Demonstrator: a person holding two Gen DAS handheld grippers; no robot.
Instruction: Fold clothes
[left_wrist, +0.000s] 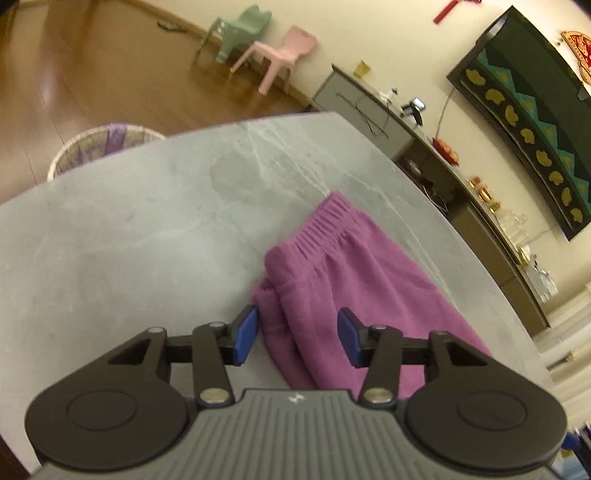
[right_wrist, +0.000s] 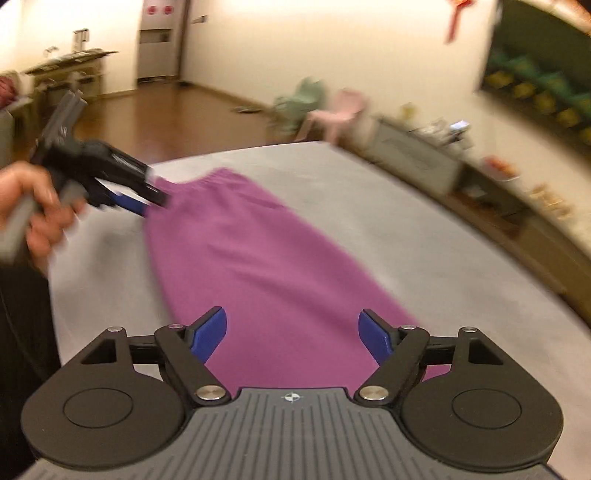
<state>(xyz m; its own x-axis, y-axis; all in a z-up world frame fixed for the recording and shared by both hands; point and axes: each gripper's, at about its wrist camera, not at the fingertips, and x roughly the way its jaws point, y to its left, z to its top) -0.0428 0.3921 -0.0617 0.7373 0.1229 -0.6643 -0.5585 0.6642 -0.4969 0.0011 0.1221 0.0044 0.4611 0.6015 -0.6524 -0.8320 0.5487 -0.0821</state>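
Purple trousers (right_wrist: 258, 266) lie folded lengthwise on the table (left_wrist: 110, 229); both grippers, left (left_wrist: 297, 334) and right (right_wrist: 293, 332), hover with jaws wide apart, gripping nothing; crosswise folds seemingly remain

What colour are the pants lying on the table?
The pants are purple-magenta, plain, without a pattern. The left wrist view shows them best.

The grey marble-patterned table (left_wrist: 129, 229) lies bare to the left of and beyond the purple fleece trousers (left_wrist: 332, 280), which take up its right-hand strip. A woven basket (left_wrist: 74, 151) stands off the far left edge, on the floor.
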